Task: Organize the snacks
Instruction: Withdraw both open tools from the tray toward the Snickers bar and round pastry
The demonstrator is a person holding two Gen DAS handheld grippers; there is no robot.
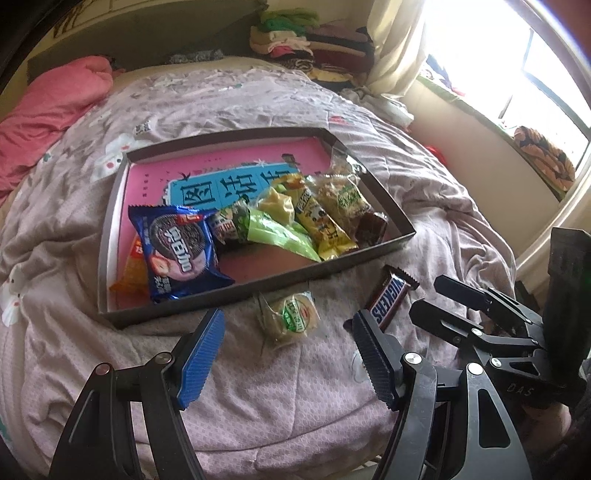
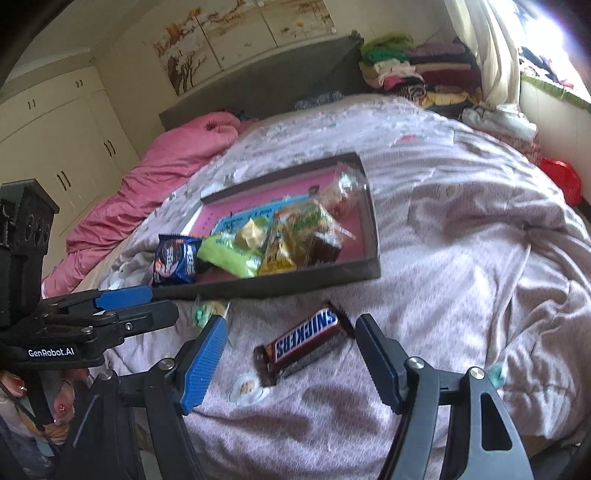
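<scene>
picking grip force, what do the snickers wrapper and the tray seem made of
Snickers: thin glossy plastic film, judging by its sheen and crimped, serrated ends.
Tray: looks like matte dark cardboard, a shallow box lid with thin straight walls and a printed pink liner; rigid plastic can't be ruled out.

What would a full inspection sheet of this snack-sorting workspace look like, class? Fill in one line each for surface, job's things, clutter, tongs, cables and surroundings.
Surface: rumpled mauve quilt on a bed.
Job's things: shallow dark box holding an Oreo pack, a green packet and other wrapped snacks; Snickers bar and a round wrapped pastry lie outside on the quilt.
Clutter: pink blanket; stacked clothes by the headboard.
Tongs: left tongs open, framing the pastry; right tongs open, either side of the Snickers bar; neither grips anything.
Cables: nothing seen.
Surroundings: window, curtain, wardrobe, wall painting.
</scene>
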